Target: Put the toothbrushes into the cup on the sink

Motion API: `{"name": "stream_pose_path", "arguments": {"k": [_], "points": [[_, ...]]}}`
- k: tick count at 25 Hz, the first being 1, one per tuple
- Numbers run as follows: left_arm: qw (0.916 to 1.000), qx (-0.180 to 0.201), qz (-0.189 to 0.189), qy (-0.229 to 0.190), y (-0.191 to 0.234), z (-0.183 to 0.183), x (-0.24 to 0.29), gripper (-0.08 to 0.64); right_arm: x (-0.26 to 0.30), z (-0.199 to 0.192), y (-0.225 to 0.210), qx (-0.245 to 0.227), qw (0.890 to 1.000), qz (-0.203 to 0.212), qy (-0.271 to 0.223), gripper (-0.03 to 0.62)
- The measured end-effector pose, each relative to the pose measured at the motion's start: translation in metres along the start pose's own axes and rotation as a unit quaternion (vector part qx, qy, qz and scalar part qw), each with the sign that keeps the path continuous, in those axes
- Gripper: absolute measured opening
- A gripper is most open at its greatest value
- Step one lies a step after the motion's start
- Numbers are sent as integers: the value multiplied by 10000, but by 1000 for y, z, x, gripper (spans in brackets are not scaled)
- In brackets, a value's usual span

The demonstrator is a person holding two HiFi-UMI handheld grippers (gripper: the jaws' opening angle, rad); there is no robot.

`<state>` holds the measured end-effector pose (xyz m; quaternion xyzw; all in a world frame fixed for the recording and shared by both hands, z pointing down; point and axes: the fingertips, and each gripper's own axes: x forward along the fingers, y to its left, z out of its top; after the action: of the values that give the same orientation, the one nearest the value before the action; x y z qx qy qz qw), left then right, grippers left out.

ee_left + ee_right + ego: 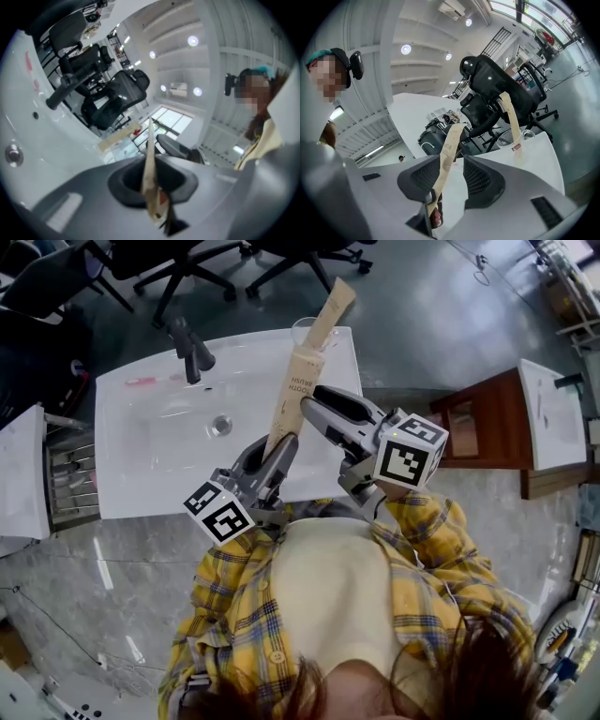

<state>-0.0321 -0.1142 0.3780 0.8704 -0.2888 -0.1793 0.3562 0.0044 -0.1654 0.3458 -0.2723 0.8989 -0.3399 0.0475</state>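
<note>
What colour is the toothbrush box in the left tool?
Toothbrush box: tan cardboard with dark print; best in the head view.

Glossy white sink (141, 442), matt kraft-paper toothbrush pack (302, 381) — clear cup (301, 331), dark matt faucet (192, 354)

One kraft-boxed toothbrush (334, 306) leans in the clear cup (300, 331); second toothbrush (295, 395) upright nearby.

Two toothbrushes (292, 395) (335, 306) in paper sleeves; one clear cup (302, 330); one white sink (150, 451); one dark tap (192, 352).
</note>
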Motion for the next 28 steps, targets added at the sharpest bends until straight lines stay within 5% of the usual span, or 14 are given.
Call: {"name": "stream_pose_path", "arguments": {"k": [10,15,28], "points": [[9986,-105,-409,311,-12,-7,6,40,2,-8,12,225,9993,250,154,120],[9976,-224,-546,363,-14,-8,6,40,0,-7,14,246,9989,389,95,67],[9994,140,-178,280,-9,-7,5,94,-1,-6,25,428,9967,670,149,35]]}}
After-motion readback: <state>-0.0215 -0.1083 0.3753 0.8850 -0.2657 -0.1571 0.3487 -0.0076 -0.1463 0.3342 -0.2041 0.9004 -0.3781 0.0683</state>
